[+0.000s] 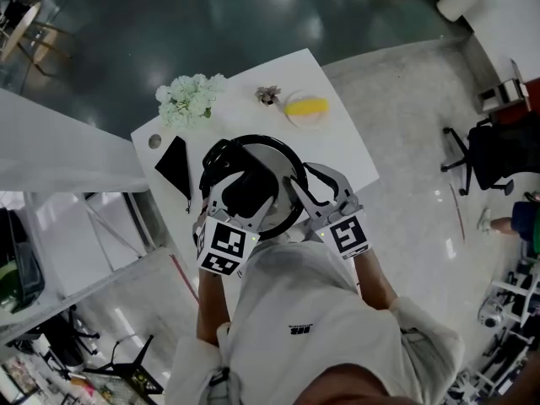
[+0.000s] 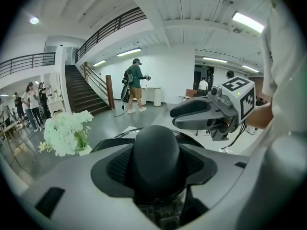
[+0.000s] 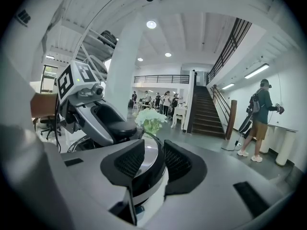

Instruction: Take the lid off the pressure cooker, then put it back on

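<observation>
Lid [image 1: 272, 153]: held at two points, over the near end of the white table [image 1: 342, 137].
Left gripper [image 2: 156, 163]: jaws clamped on the lid's black knob [image 2: 156, 150].
Right gripper [image 3: 148, 163]: jaws closed on the lid's rim [image 3: 149, 176].
Flowers [image 1: 191, 98]: placed at the table's far-left corner.

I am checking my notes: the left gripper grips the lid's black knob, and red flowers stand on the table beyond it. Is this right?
Only the colour is wrong: the flowers are white, as the head view shows. The left gripper does grip the lid's black knob, and the flowers stand on the table beyond it.
</observation>
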The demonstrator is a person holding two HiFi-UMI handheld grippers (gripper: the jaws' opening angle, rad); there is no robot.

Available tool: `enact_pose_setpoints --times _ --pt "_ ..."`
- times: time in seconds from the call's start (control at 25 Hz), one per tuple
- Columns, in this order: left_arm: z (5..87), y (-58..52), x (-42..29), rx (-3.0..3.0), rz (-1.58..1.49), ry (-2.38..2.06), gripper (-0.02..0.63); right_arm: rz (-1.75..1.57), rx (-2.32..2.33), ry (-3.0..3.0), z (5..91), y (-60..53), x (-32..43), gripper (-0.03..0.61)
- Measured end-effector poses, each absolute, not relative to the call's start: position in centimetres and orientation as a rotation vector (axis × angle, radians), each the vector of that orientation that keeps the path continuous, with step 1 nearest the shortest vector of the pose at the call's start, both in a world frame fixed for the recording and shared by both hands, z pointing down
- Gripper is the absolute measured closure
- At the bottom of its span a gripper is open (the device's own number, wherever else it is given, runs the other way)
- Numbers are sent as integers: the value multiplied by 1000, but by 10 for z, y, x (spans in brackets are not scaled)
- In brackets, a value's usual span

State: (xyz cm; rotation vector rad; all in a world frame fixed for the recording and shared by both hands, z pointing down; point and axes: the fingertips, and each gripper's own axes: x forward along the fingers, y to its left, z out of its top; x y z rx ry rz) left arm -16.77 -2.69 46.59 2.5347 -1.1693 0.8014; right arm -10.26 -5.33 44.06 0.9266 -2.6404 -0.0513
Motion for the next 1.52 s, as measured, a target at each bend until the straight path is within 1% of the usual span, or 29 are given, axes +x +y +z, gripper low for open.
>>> enact_pose_setpoints --times 0.56,1.04,1.2,1.32,1.52 --pt "445 -47 -127 2543 809 -1224 327 -101 918 -2677 422 -68 -51 449" --pt "442 -67 -64 2583 841 -1167 327 -95 988 -2666 422 -81 15 449" --pt "444 -75 -40 2597 844 -1138 327 -34 1029 -2641 422 -85 39 450" --pt "447 -81 -22 2604 843 -1118 327 -65 1040 -2639 424 -91 58 451" --pt "455 -92 3 2605 843 -1094 327 12 1067 -2605 429 -97 82 451"
